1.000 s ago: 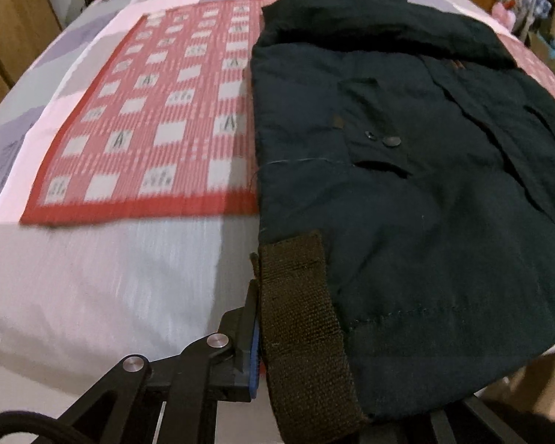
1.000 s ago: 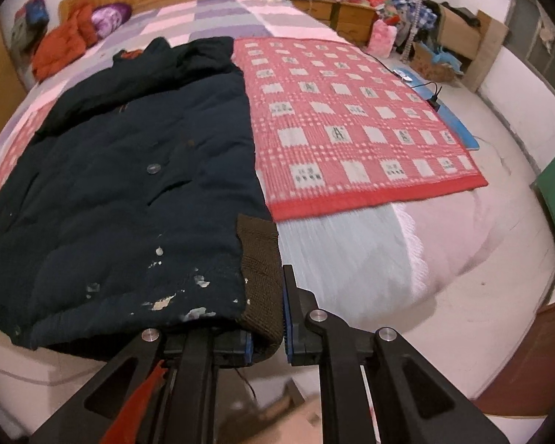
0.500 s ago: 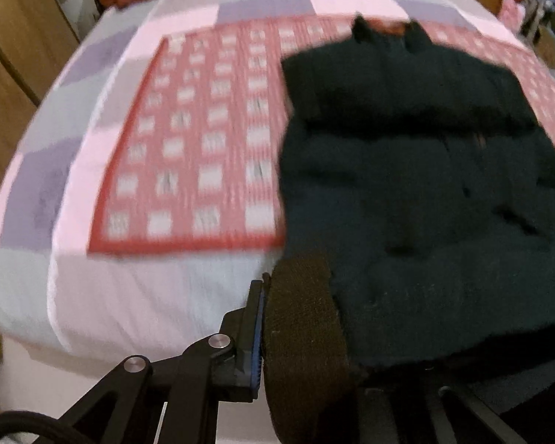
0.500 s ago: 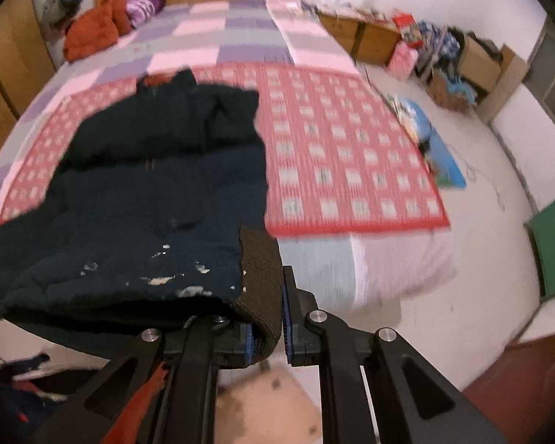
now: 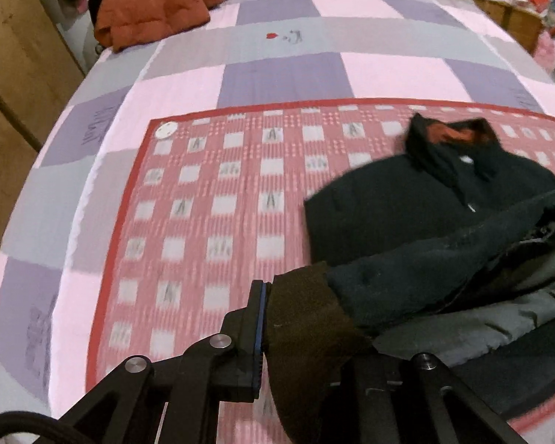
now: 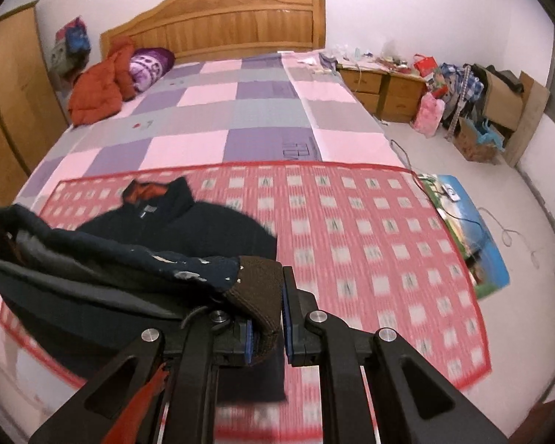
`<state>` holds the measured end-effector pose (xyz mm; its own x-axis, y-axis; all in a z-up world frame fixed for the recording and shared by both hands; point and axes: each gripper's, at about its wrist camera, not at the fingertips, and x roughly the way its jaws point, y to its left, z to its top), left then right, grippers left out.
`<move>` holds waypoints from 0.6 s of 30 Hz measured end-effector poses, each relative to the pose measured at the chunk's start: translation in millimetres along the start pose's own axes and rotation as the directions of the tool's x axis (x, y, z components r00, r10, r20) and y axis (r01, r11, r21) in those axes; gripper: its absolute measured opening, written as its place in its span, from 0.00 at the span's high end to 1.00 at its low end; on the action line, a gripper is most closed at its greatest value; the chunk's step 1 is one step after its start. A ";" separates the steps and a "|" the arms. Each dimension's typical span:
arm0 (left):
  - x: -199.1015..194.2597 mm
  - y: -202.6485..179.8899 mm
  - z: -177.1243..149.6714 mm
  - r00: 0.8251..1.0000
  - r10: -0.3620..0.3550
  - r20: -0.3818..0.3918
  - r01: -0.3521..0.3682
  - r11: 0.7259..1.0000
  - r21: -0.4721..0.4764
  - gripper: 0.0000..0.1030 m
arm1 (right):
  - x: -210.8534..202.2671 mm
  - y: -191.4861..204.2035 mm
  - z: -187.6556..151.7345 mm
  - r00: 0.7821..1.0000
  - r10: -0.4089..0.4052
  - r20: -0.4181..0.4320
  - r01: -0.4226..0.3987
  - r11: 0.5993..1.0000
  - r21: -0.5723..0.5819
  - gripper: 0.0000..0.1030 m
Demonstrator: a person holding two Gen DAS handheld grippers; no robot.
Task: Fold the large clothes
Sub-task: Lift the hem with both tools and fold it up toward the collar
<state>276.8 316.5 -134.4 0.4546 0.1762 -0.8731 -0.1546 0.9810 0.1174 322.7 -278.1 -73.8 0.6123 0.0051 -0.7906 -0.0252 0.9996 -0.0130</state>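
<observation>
A dark navy padded jacket [image 5: 407, 211] lies on a red checked mat [image 5: 211, 222] on the bed, collar toward the headboard. Its bottom hem is lifted and carried over the body, showing grey lining. My left gripper [image 5: 299, 336] is shut on the brown knit hem band [image 5: 307, 318] at the jacket's left corner. My right gripper [image 6: 266, 325] is shut on the brown knit band [image 6: 259, 288] at the right corner. The jacket [image 6: 188, 229] and the mat [image 6: 370, 240] also show in the right wrist view.
An orange jacket [image 6: 100, 85] and a purple pillow [image 6: 150, 63] lie near the wooden headboard [image 6: 218, 26]. A wardrobe [image 6: 7, 103] stands left of the bed. Bedside cabinets [image 6: 381, 88], boxes and bags stand right. A blue mat [image 6: 466, 233] lies on the floor.
Both grippers have lifted the jacket's bottom hem off the bed edge and carried it forward toward the collar, so the lower half now arches over the upper half.
</observation>
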 end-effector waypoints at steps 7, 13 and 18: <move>118.5 -26.7 54.6 0.994 0.055 -0.096 -0.051 0.998 0.045 0.86 | 144.5 4.7 59.9 0.992 -0.064 -0.107 0.066 0.998 0.015 0.89; 191.5 -41.6 55.6 0.985 0.050 -0.162 -0.039 0.996 0.074 0.86 | 245.4 9.2 60.5 0.970 -0.136 -0.200 0.143 0.990 0.019 0.88; 226.2 -48.0 52.8 0.984 0.016 -0.178 -0.010 0.999 0.035 0.86 | 289.6 13.4 42.6 0.955 -0.182 -0.234 0.190 0.982 0.014 0.88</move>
<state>433.3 313.6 -312.6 0.2884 0.1744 -0.9415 -0.1283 0.9814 0.1425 533.3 -262.0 -276.9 0.4046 -0.1832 -0.8959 0.1027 0.9826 -0.1546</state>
